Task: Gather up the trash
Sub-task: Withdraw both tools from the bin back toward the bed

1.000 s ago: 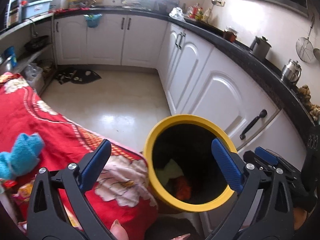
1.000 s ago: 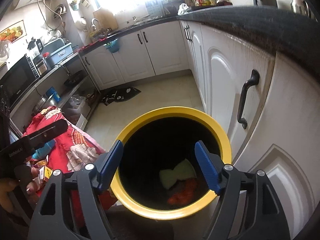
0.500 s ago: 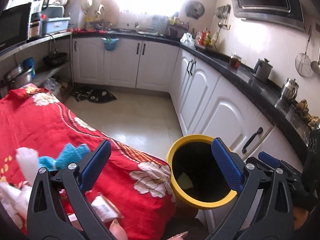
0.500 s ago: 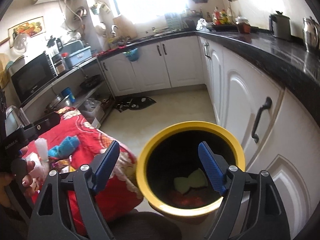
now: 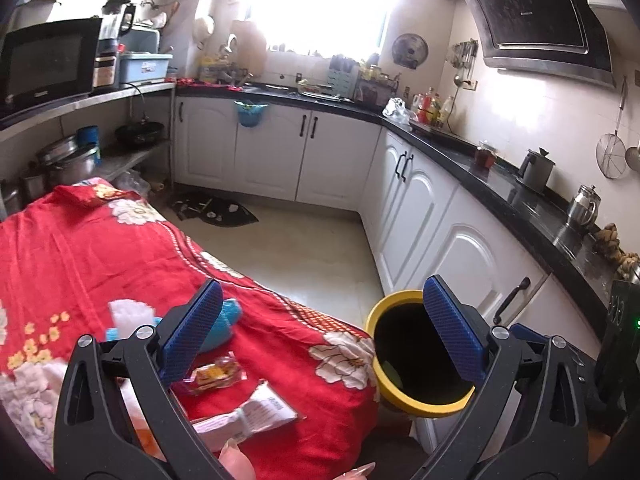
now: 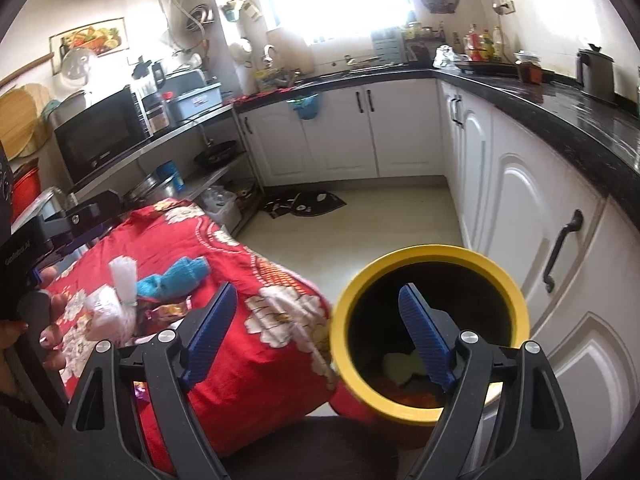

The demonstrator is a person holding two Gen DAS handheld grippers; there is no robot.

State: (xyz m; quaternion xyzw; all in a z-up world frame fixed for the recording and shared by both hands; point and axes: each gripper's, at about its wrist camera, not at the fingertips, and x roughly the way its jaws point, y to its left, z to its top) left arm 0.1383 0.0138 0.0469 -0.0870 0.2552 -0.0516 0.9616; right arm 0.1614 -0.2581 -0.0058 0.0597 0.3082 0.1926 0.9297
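Beside floral red cloth [image 5: 120,248], round yellow-rimmed bin [image 6: 428,324], crinkly wrappers [image 5: 214,374]

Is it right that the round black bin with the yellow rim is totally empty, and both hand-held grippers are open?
Not quite: the round black bin with the yellow rim is not empty. The right wrist view shows a pale green scrap and something orange-red at its bottom. Both the left hand-held gripper and the right hand-held gripper are open.
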